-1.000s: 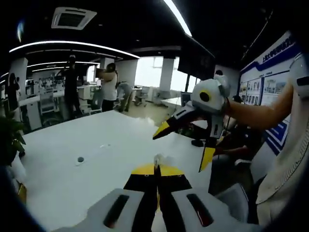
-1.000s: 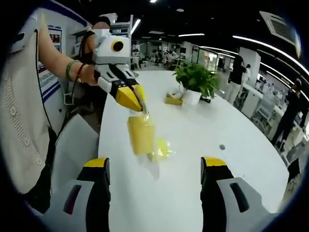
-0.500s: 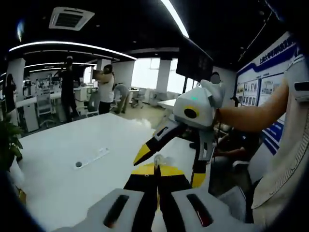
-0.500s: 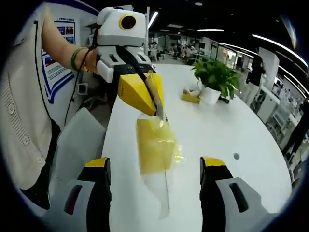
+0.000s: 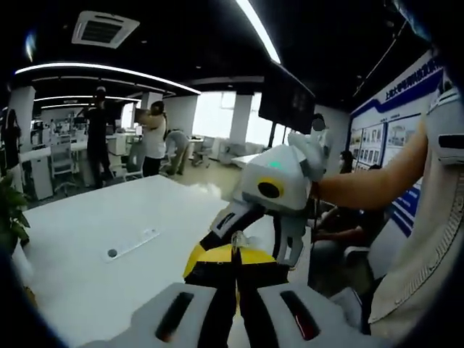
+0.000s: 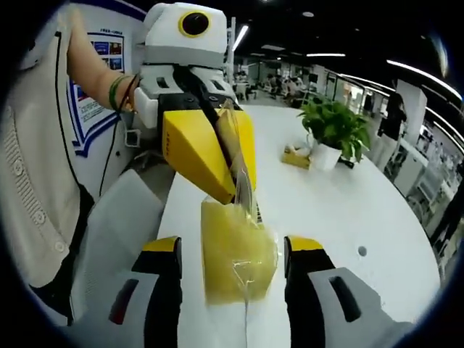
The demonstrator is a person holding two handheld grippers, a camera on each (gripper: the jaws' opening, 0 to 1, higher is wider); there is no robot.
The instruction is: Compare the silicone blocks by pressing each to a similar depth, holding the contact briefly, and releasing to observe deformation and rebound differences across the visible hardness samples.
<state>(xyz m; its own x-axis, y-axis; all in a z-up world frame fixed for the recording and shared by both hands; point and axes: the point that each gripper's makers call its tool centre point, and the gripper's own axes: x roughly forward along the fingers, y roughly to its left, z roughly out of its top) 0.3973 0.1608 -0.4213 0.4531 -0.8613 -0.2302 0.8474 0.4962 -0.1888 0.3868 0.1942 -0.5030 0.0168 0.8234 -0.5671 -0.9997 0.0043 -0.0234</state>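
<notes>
A yellow silicone block hangs in a clear bag above the white table. My left gripper comes down from the upper left in the right gripper view, shut on the bag's top edge. My right gripper is open, with one jaw on each side of the block and close to it. In the left gripper view my left gripper is shut, and a bit of the clear bag sticks up from its tips. There the right gripper reaches in from the right with its jaws straddling those tips.
A potted plant stands further along the table with a small yellow thing beside it. A small round dark spot marks the tabletop. People stand in the office behind. A person's arm and a white chair are at the table's edge.
The right gripper has moved in on the hanging bag, so the block now lies between its jaws, which have narrowed a little. The left gripper keeps its hold on the bag.
</notes>
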